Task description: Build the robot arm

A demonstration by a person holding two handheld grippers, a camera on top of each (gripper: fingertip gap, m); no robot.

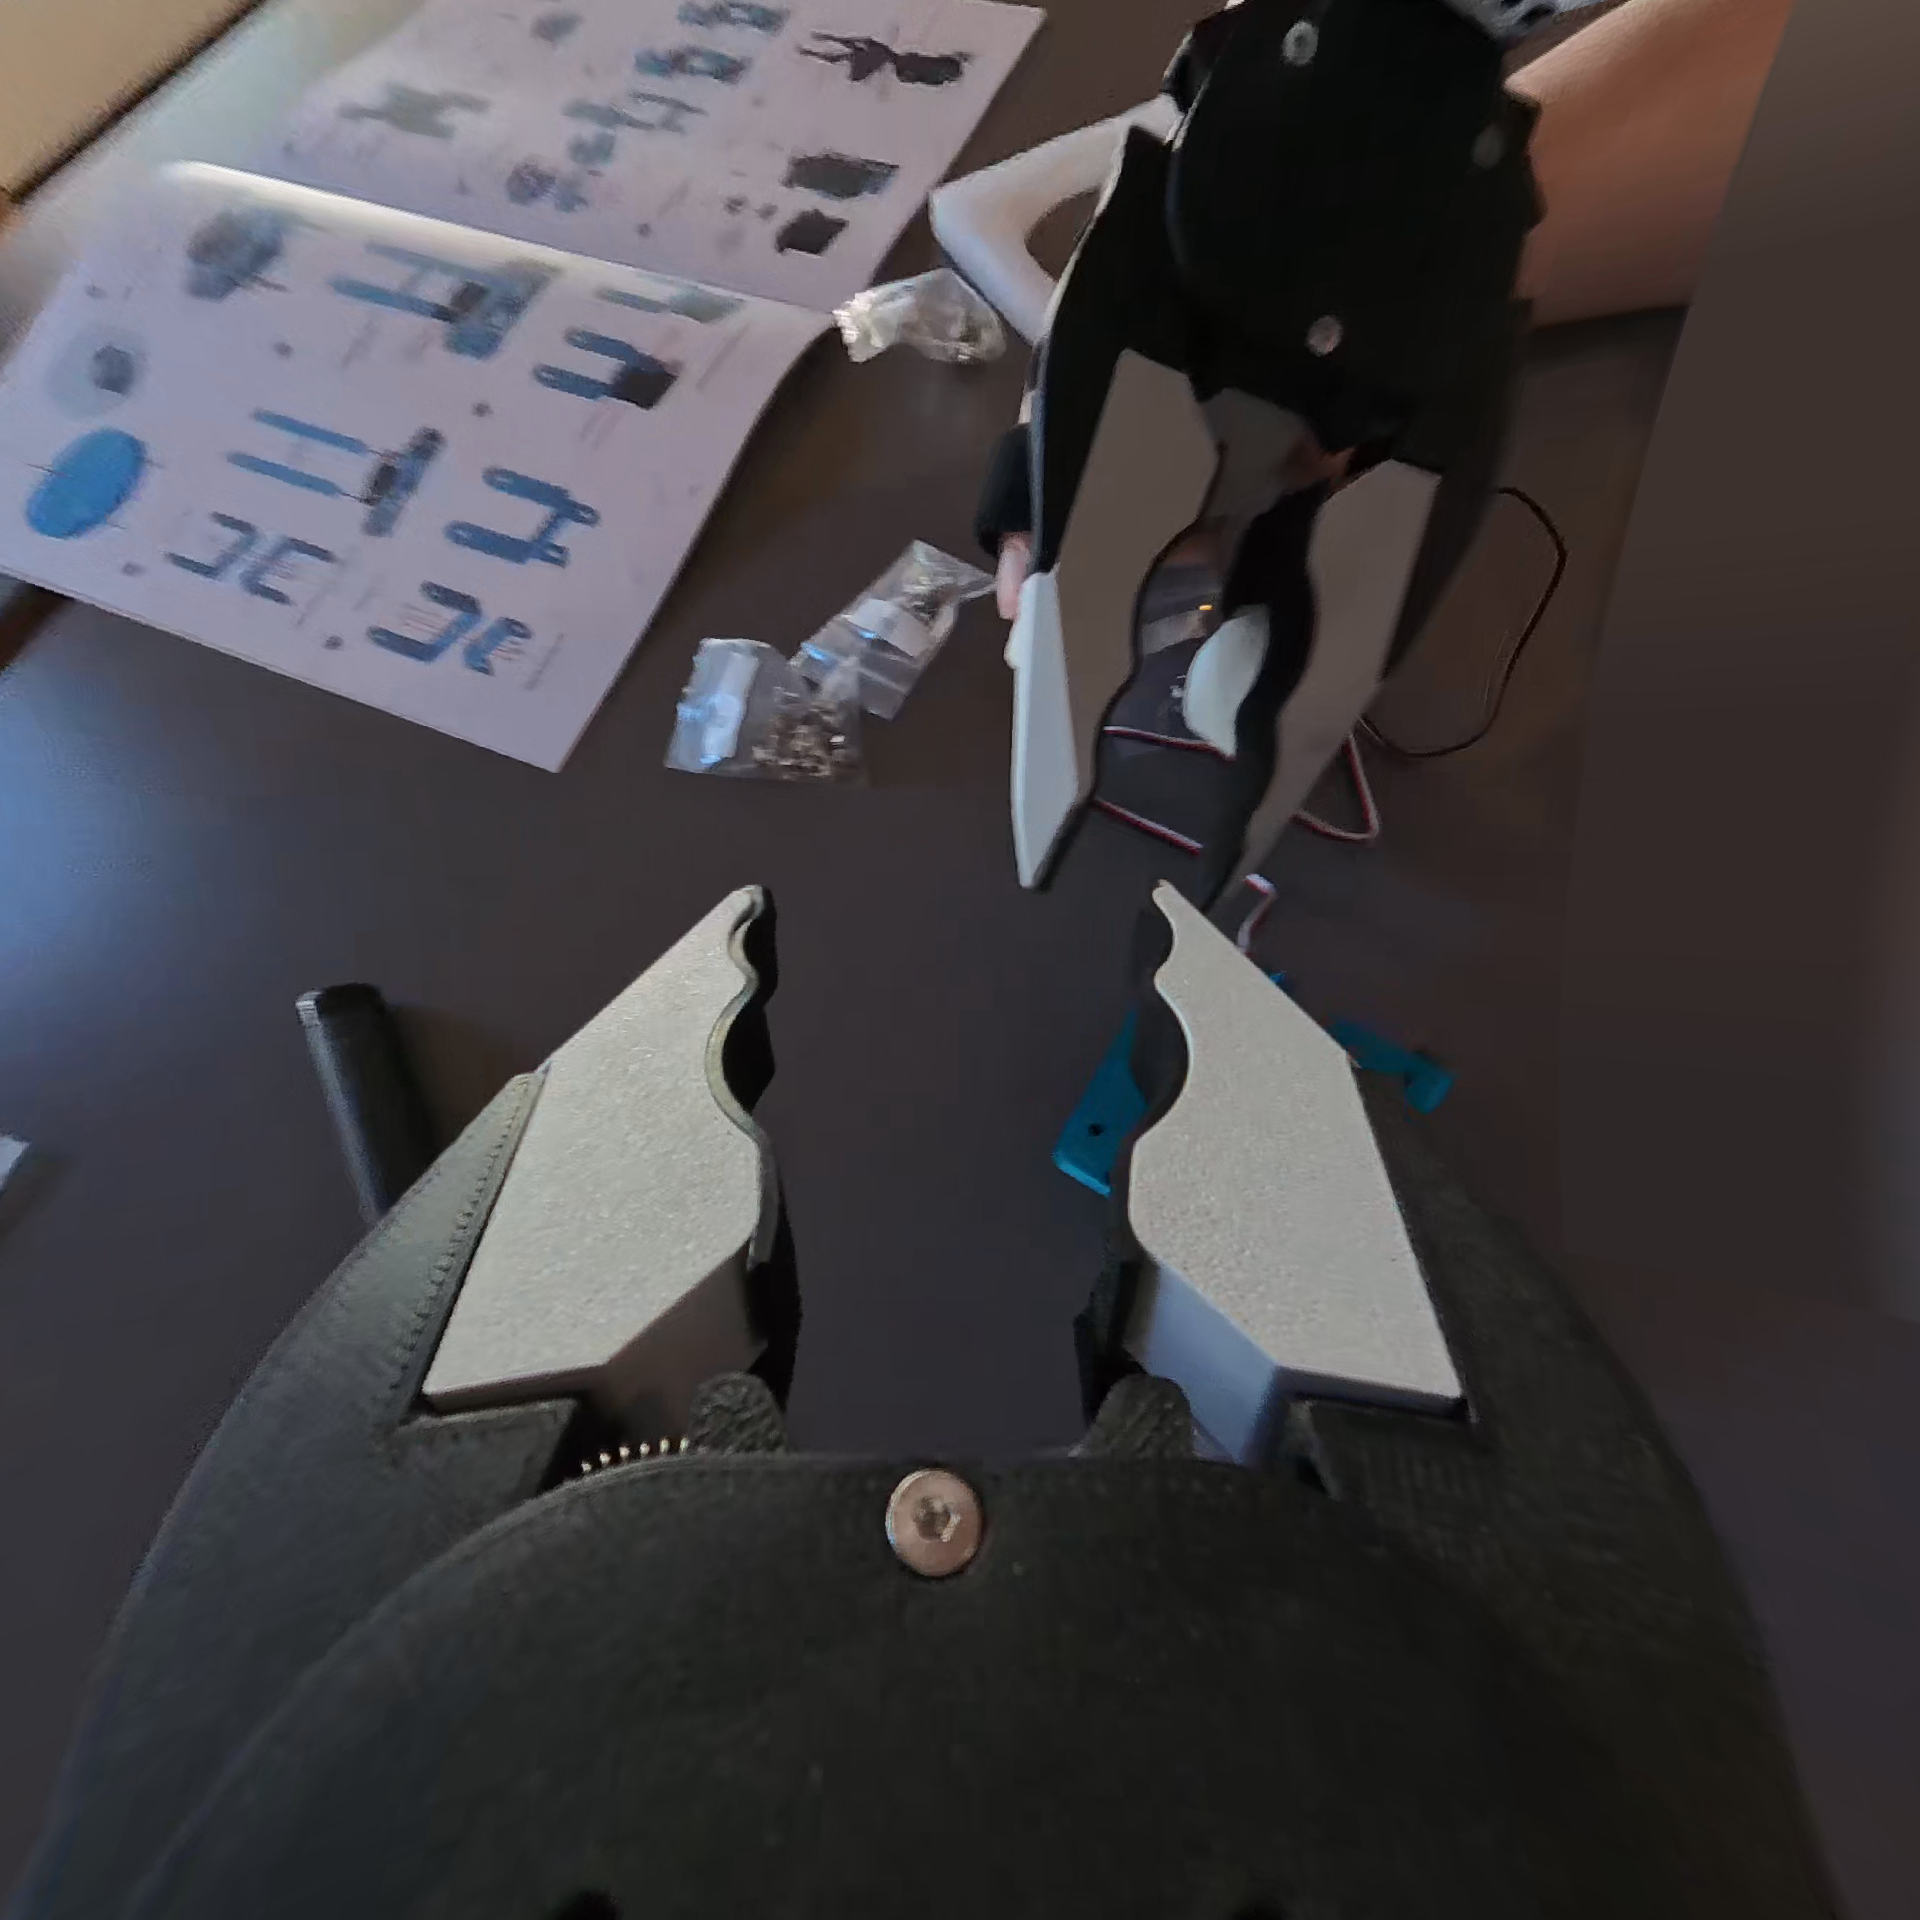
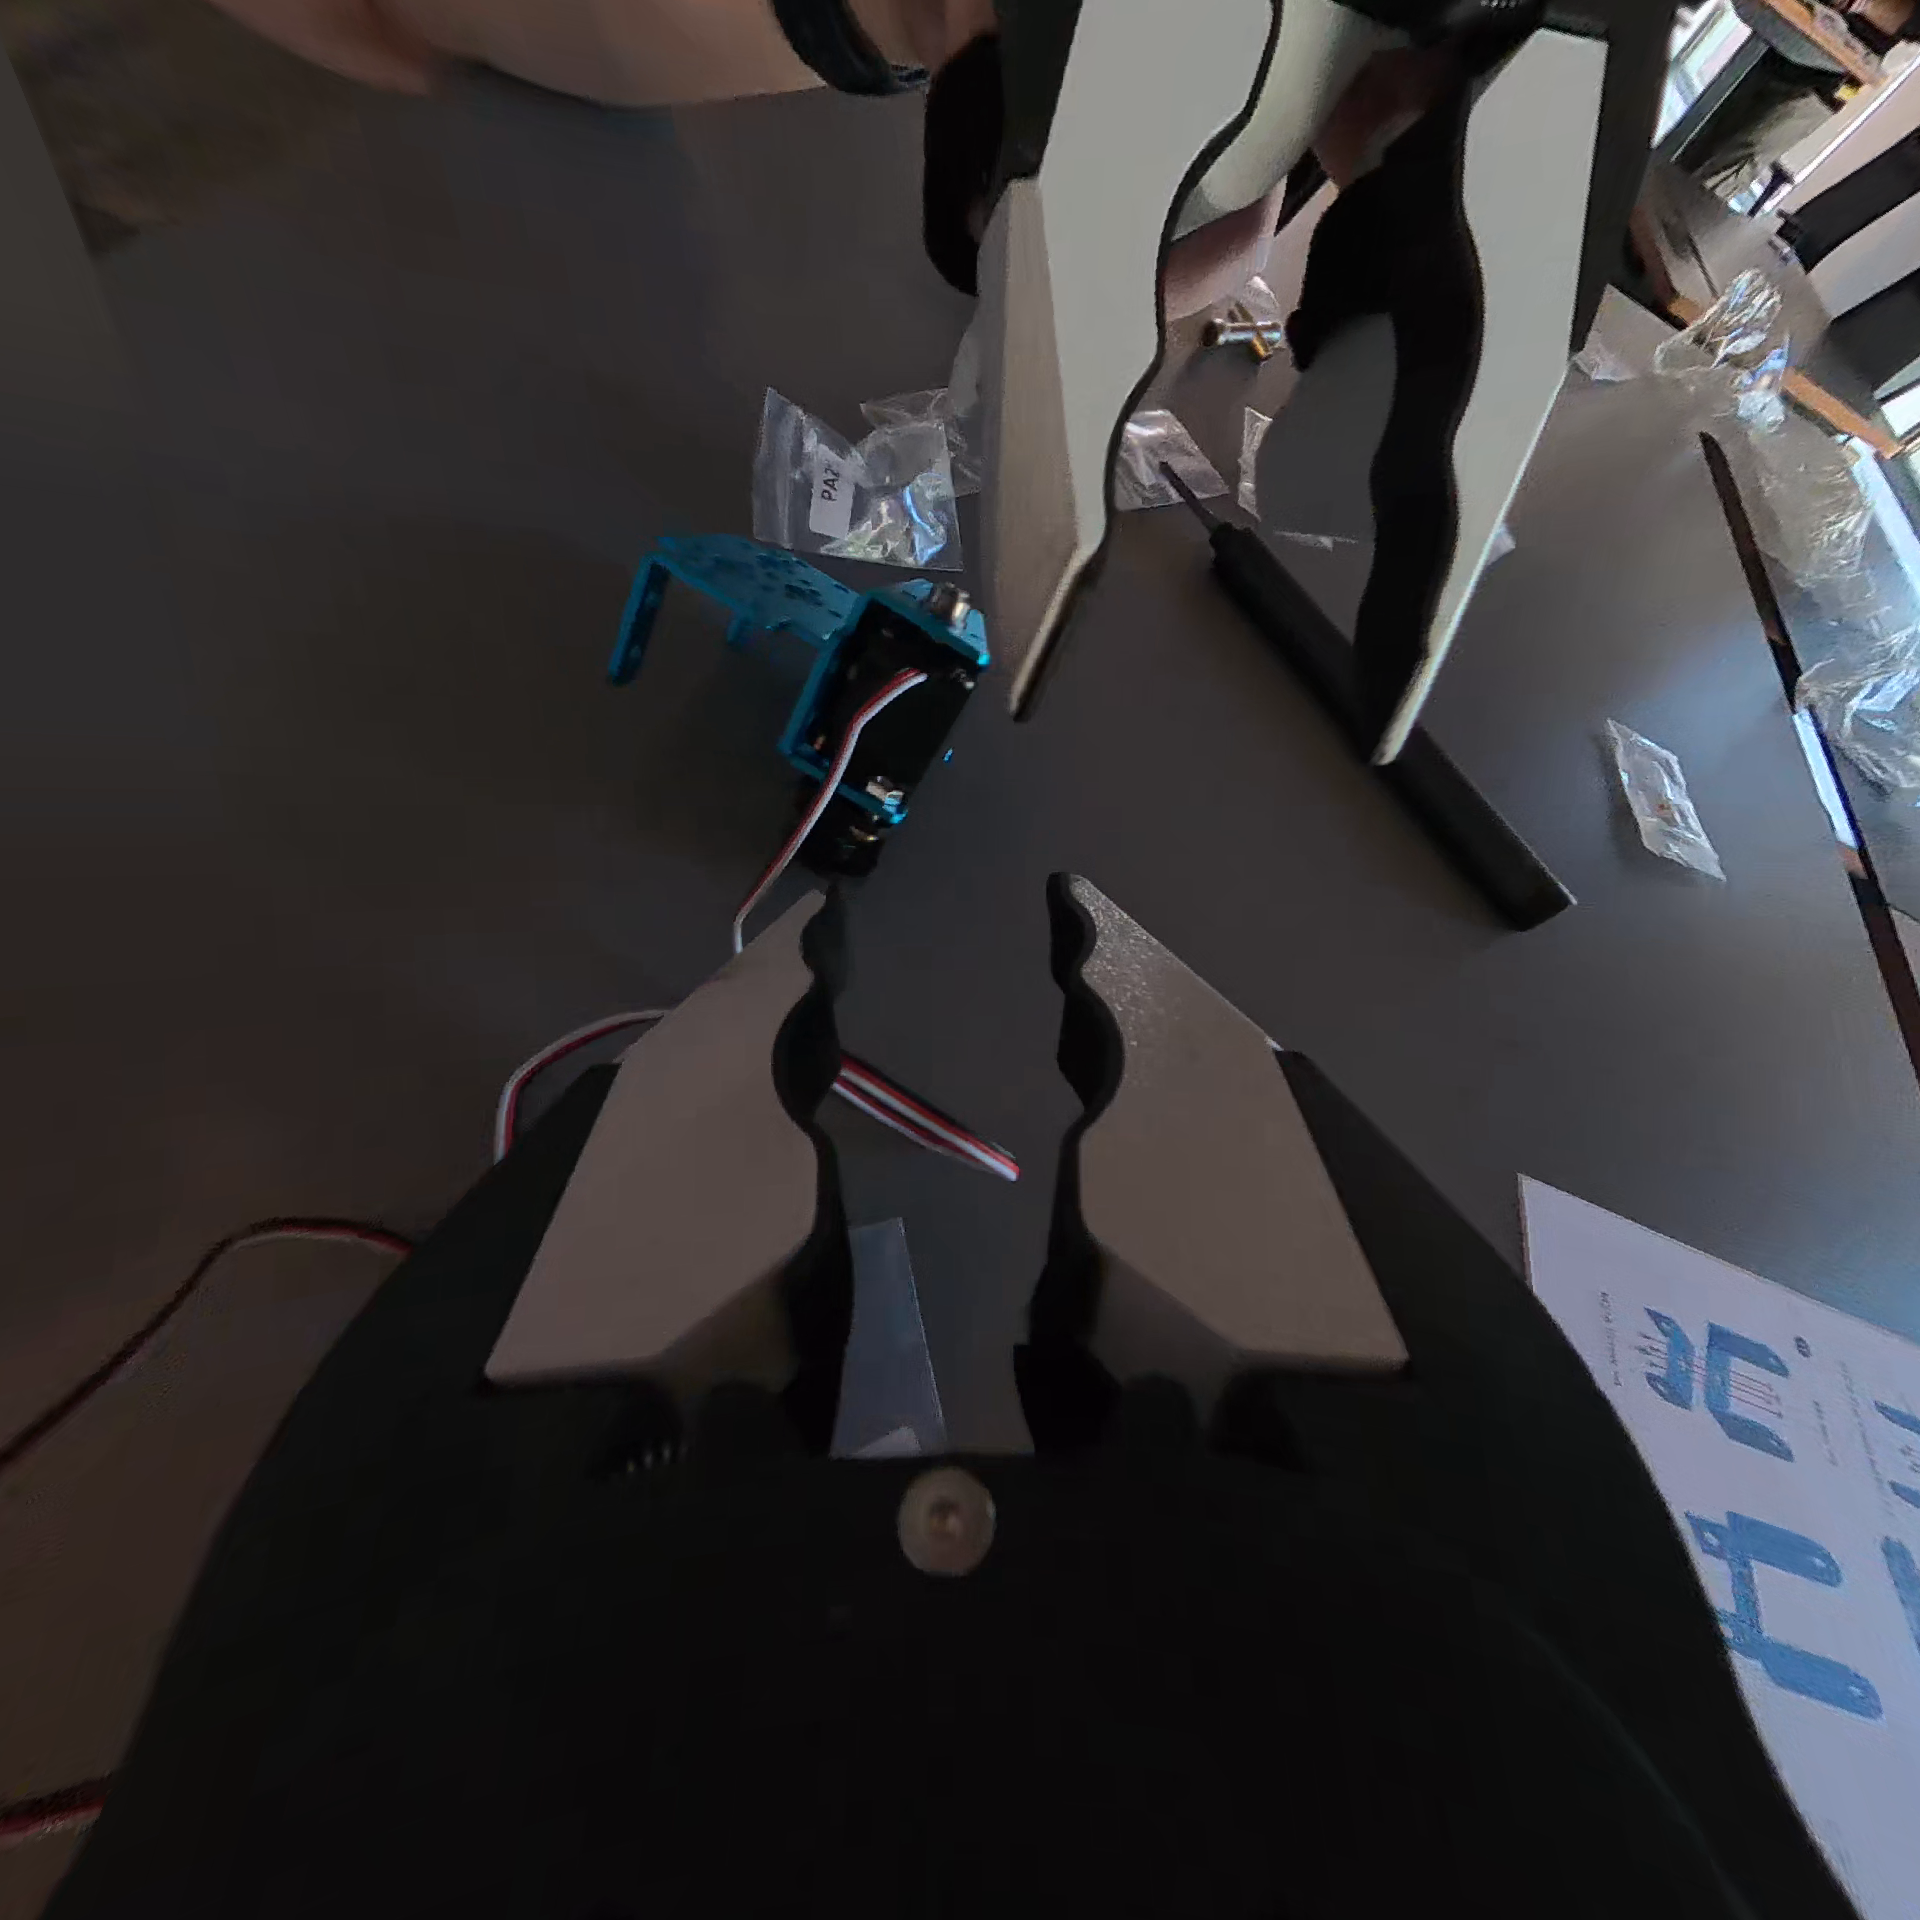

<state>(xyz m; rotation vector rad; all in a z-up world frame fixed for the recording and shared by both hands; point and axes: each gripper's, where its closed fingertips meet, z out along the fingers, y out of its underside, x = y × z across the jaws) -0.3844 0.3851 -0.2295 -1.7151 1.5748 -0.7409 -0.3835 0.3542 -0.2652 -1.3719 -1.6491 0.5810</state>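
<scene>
My left gripper (image 1: 958,894) is open and empty, low over the dark table (image 1: 520,935). A blue metal bracket (image 1: 1091,1132) lies partly hidden behind its right finger. In the right wrist view the bracket (image 2: 727,592) carries a black servo (image 2: 894,727) with a red, white and black wire (image 2: 935,1127). My right gripper (image 2: 945,894) is open and empty, just short of the servo, with the wire running on the table under its fingers. The two grippers face each other, tips close together. The right gripper's fingers (image 1: 1044,727) also show in the left wrist view.
A black screwdriver (image 2: 1351,675) lies on the table beside the left gripper's fingers (image 2: 1039,416); its handle (image 1: 348,1081) shows left of my left gripper. Open instruction sheets (image 1: 416,416) lie at the far left. Several clear bags of small parts (image 1: 790,707) (image 2: 862,488) are scattered about.
</scene>
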